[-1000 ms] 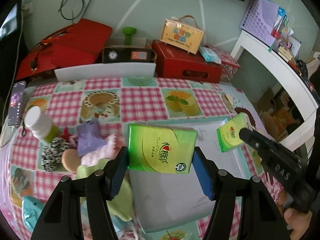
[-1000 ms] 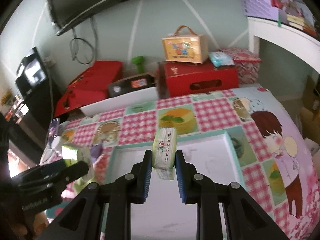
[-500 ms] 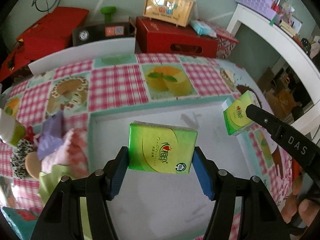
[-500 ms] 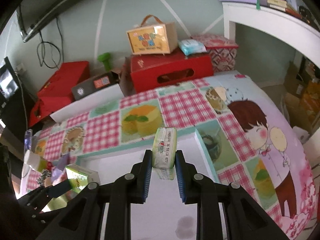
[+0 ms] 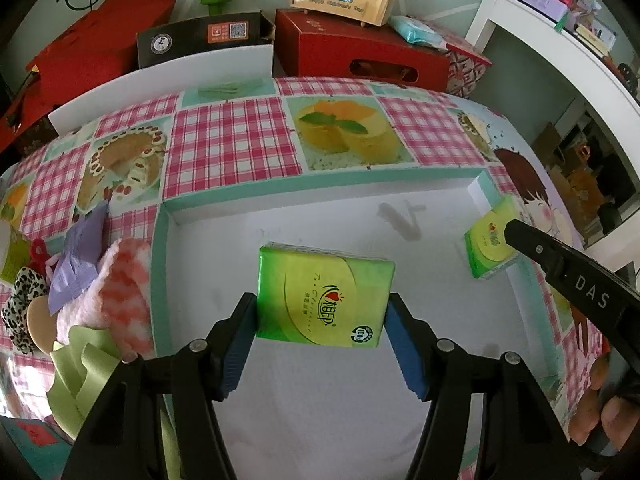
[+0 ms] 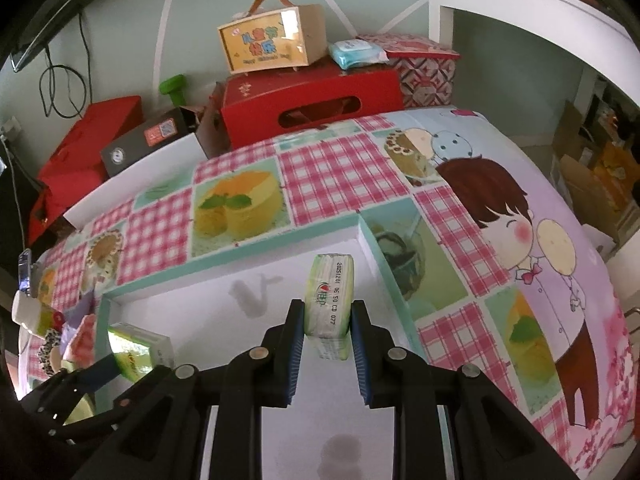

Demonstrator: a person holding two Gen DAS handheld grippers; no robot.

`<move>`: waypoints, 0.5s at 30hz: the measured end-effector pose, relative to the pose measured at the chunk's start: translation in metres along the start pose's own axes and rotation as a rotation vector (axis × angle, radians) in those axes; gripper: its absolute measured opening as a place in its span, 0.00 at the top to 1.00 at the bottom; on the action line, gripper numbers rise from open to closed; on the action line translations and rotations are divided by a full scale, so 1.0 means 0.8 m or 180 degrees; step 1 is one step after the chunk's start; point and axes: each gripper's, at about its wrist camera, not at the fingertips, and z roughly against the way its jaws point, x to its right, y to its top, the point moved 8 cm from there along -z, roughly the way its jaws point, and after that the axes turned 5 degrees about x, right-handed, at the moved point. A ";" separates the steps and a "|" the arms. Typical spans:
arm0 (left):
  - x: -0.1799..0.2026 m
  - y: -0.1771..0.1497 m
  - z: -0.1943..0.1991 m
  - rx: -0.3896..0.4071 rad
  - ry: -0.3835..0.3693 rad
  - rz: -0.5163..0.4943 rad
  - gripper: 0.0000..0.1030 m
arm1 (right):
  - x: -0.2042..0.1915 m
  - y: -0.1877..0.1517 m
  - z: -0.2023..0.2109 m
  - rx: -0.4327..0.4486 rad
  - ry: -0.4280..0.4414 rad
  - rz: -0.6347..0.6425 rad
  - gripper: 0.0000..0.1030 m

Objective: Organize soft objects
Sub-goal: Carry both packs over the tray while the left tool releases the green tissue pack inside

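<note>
Left wrist view: the left gripper (image 5: 322, 320) clamps a green tissue pack (image 5: 324, 300) broadside between its blue pads, above the white tray (image 5: 168, 280). The right gripper (image 6: 328, 336) pinches a second tissue pack (image 6: 329, 300) edge-on near the tray's far right corner. The tray sits on a pink checked tablecloth (image 5: 232, 136); red boxes (image 5: 352, 52) stand behind.

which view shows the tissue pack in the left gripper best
The left wrist view. There the tissue pack faces the camera flat, its green printed front fully visible between the left gripper's jaws, above the white tray. The right wrist view catches only an angled, partly hidden corner of it at lower left.
</note>
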 end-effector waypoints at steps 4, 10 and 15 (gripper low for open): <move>0.001 -0.002 -0.003 -0.0015 0.0055 -0.0038 0.37 | 0.002 -0.002 -0.001 -0.0005 -0.0024 0.0012 0.76; 0.000 -0.001 -0.003 -0.0006 0.0113 -0.0072 0.37 | -0.002 -0.003 -0.001 0.0004 -0.0077 0.0085 0.74; -0.004 -0.003 -0.005 -0.0048 0.0156 -0.0051 0.36 | -0.009 -0.007 -0.002 -0.0009 -0.0130 0.0197 0.74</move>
